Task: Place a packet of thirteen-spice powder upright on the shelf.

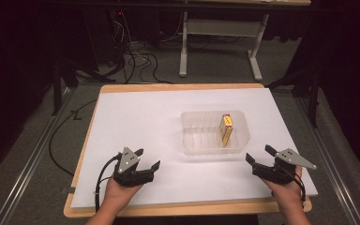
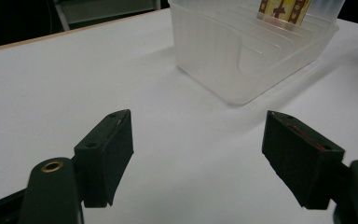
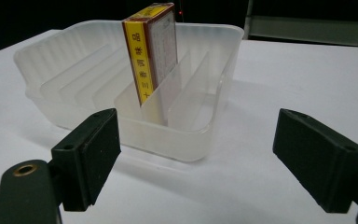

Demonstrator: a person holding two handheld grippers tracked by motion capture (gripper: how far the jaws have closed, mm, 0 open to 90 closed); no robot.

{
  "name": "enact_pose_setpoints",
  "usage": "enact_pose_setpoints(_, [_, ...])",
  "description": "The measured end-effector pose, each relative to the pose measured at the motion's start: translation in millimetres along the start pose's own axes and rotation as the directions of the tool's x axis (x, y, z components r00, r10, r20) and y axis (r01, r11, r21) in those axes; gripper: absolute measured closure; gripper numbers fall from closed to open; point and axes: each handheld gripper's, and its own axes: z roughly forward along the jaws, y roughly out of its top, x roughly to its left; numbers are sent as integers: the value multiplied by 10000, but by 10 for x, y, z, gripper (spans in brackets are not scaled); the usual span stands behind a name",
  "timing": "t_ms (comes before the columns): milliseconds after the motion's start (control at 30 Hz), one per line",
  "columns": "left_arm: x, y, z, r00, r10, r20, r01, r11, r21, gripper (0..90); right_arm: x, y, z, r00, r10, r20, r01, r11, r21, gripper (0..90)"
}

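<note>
A clear plastic container (image 1: pixel 214 114) with inner dividers stands right of centre on the white sheet. A yellow and brown box (image 1: pixel 226 129) stands upright in one of its right-hand slots. My left gripper (image 1: pixel 149 158) rests near the front left, short of the container, open with nothing between its jaws. My right gripper (image 1: pixel 258 153) sits at the front right, just beside the container's near right corner, also open and empty. The left gripper view looks past my left gripper (image 2: pixel 198 154) to the container (image 2: pixel 214 51) and box (image 2: pixel 284 9). Ahead of my right gripper (image 3: pixel 200 149) are the container (image 3: pixel 168 135) and box (image 3: pixel 151 51).
The white sheet (image 1: pixel 140 117) covers a wooden table (image 1: pixel 183 208) whose edge shows at the front. Beyond the far edge are black cables (image 1: pixel 136 58) on the floor and the white legs of a desk (image 1: pixel 183 47).
</note>
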Motion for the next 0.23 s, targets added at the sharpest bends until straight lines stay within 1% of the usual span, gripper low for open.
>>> enact_pose_setpoints(33, [-1, -1, 4, 10000, 12, 9, -12, 10000, 21, 253, -8, -5, 11, 10000, 16, -33, -16, 10000, 40, 153])
enact_pose_setpoints(67, [-2, -2, 8, 10000, 28, 6, -28, 10000, 32, 253, -15, -13, 22, 10000, -31, 8, 30, 10000, 83, 153])
enact_pose_setpoints(233, [5, -9, 10, 10000, 49, 23, -49, 10000, 82, 253, -32, -39, 47, 9999, 72, 130, -75, 9997, 220, 154])
